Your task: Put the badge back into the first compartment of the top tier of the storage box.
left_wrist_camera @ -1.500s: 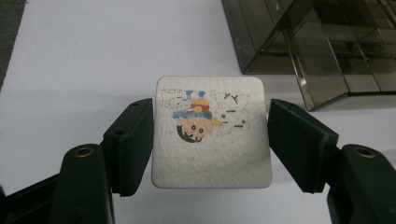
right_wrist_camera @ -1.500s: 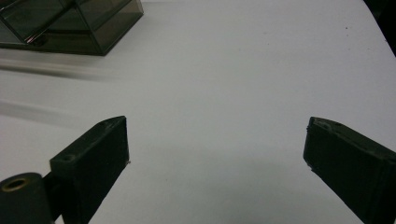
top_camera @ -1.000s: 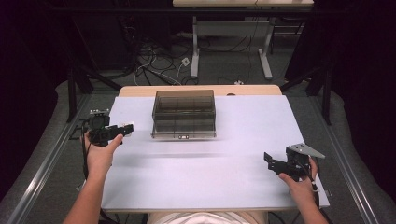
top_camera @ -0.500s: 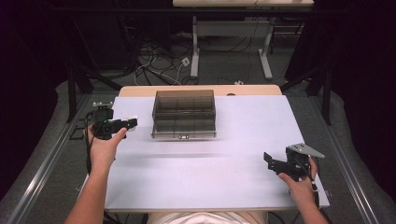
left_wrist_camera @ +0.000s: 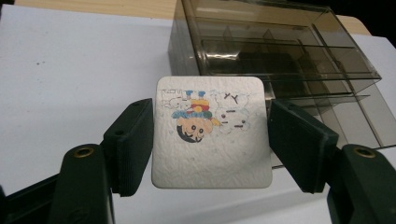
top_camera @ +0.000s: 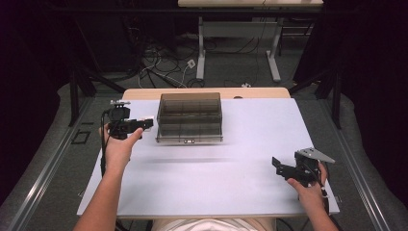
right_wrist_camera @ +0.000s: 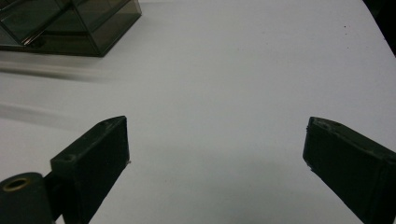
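The white counter (top_camera: pixel 240 192) carries a smoky compartment box (top_camera: pixel 189 117) at its far middle. The left gripper (left_wrist_camera: pixel 210 135), just beside the box's left wall, clamps a small cartoon-printed card (left_wrist_camera: pixel 211 135) flat. The right gripper (right_wrist_camera: pixel 215 158) hangs released, well apart.

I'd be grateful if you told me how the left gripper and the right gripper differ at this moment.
The left gripper grips a white square coaster with a cartoon print by its side edges; the right gripper holds nothing, its jaws spread wide. The left gripper is just left of the smoky transparent compartment box; the right gripper is near the white table's near right corner, far from that box. Both have black jaws and are hand-held.
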